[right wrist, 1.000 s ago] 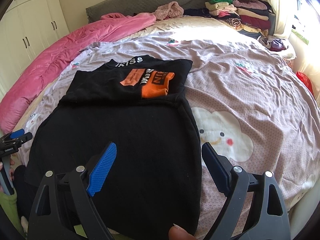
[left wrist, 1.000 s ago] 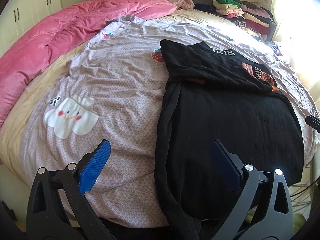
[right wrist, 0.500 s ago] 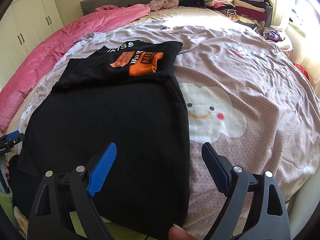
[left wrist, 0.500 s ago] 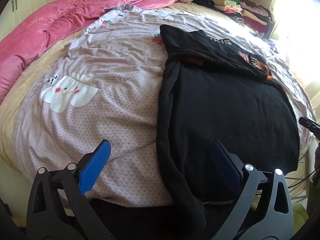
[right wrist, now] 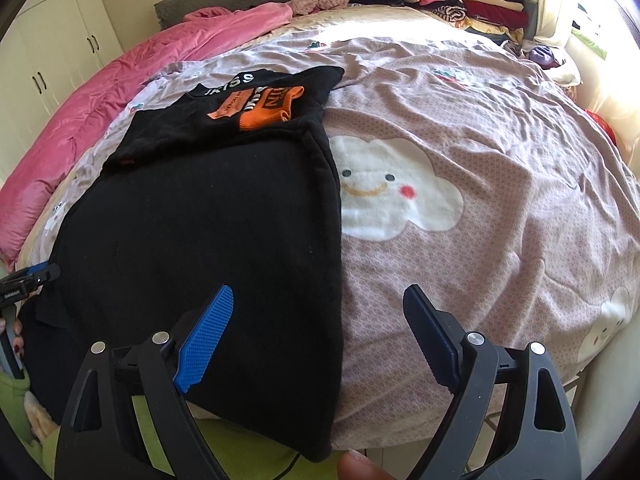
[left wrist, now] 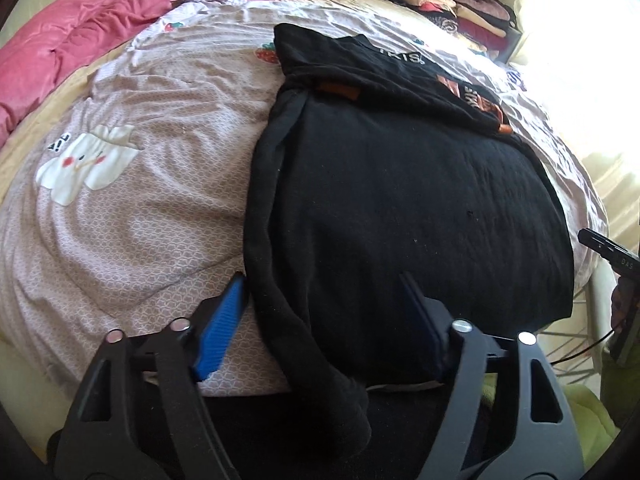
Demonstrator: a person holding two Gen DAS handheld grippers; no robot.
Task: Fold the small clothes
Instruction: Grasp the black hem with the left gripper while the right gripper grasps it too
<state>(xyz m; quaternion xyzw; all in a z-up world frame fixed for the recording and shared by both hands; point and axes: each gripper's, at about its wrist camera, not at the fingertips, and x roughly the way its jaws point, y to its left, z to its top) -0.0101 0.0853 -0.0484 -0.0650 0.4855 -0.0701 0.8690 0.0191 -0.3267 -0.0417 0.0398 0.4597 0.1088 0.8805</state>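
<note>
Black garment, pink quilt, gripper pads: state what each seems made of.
Black garment: looks like matte knit or fleece, with specks of lint and thick rolled edges.
Pink quilt: probably plush velvet-like fabric, with a soft sheen and puffy stitched folds.
Left gripper pads: likely moulded blue plastic or rubber with a ridged grip texture, on black plastic arms.

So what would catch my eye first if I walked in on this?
Probably the big black garment spread across the near side of the bed, with a smaller folded black top bearing orange patches at its far end. Then the pink quilt heaped along the left, and the smiling cloud on the bedspread.
</note>
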